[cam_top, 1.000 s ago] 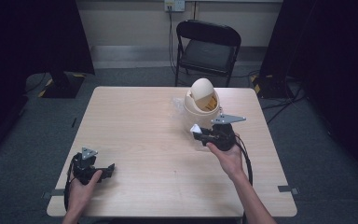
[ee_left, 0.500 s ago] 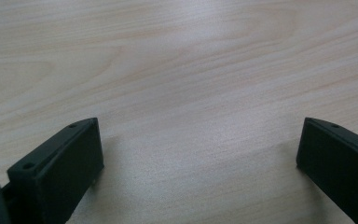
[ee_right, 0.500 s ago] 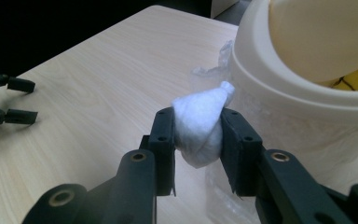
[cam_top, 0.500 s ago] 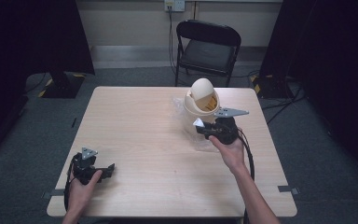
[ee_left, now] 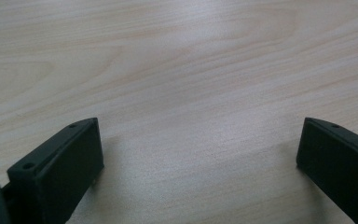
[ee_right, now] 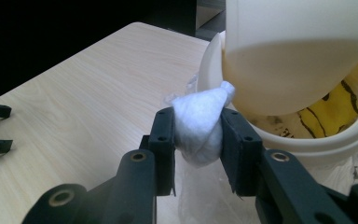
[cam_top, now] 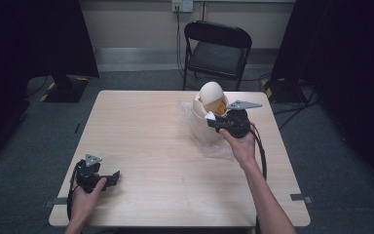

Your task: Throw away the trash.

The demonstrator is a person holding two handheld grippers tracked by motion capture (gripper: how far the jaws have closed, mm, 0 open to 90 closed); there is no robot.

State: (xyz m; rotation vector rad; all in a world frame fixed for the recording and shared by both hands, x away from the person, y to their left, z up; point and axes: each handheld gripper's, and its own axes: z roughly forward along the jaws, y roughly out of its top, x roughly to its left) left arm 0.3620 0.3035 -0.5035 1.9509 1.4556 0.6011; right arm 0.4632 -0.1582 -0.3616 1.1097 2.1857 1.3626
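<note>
Since the white wad (ee_right: 199, 129) bulges out above and below the black pads, it looks soft, light and easily crushed, something like a twisted tissue or cotton ball. The right gripper (ee_right: 197, 140) pinches it across its middle, right of centre in the high view, just before the rim of the cream swing-lid bin (cam_top: 205, 116). A gentle squeeze at the fat part seems right; I'd judge the twisted tip would slip free. Low at the left of the high view, the left gripper (cam_top: 108, 176) rests on the table (cam_top: 141, 136), jaws spread, nothing between them.
</note>
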